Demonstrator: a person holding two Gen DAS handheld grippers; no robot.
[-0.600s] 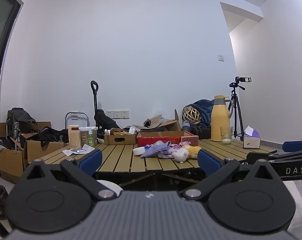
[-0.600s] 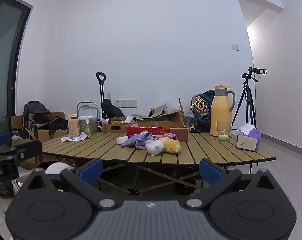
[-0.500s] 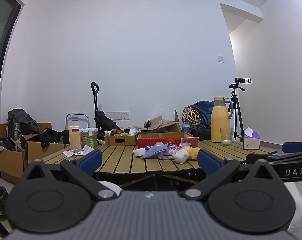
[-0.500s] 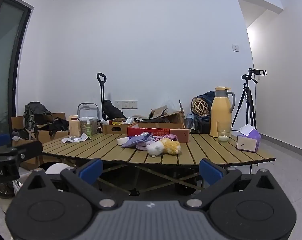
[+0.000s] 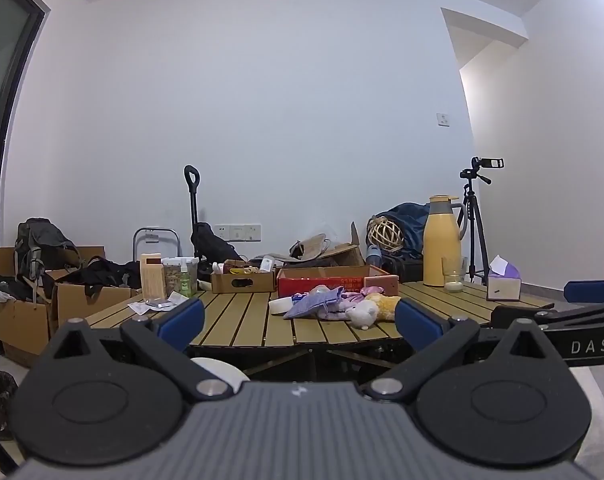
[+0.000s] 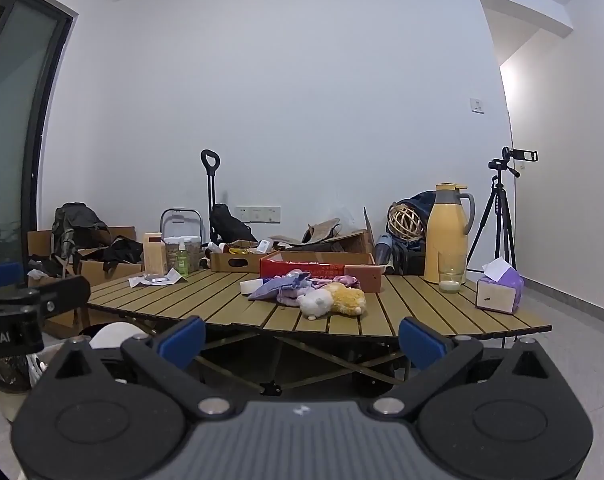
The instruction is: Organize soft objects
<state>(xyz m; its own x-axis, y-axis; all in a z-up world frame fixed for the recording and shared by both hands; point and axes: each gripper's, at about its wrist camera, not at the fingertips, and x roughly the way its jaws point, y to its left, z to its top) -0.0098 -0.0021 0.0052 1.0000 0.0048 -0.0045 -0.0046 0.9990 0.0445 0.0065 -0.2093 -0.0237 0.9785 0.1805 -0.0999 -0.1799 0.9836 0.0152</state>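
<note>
A small heap of soft things lies mid-table: a purple cloth pouch (image 5: 314,304) (image 6: 278,286), pink fabric, and a white and yellow plush toy (image 5: 372,310) (image 6: 334,300). Just behind the heap stands a red cardboard box (image 5: 334,280) (image 6: 314,266). My left gripper (image 5: 300,320) is held level in front of the table's near edge, open, with nothing between its blue pads. My right gripper (image 6: 302,338) is also open and empty, well short of the table and tipped slightly down. Each gripper shows at the edge of the other's view, the right gripper (image 5: 562,320) and the left gripper (image 6: 18,308).
The slatted wooden table (image 5: 238,320) also carries a yellow thermos jug (image 5: 442,240), a glass (image 5: 453,278), a tissue box (image 5: 504,282), a brown cardboard tray (image 5: 242,280) and several bottles (image 5: 154,280). Cardboard boxes (image 5: 22,312) stand on the floor at left, a tripod (image 5: 476,220) at right.
</note>
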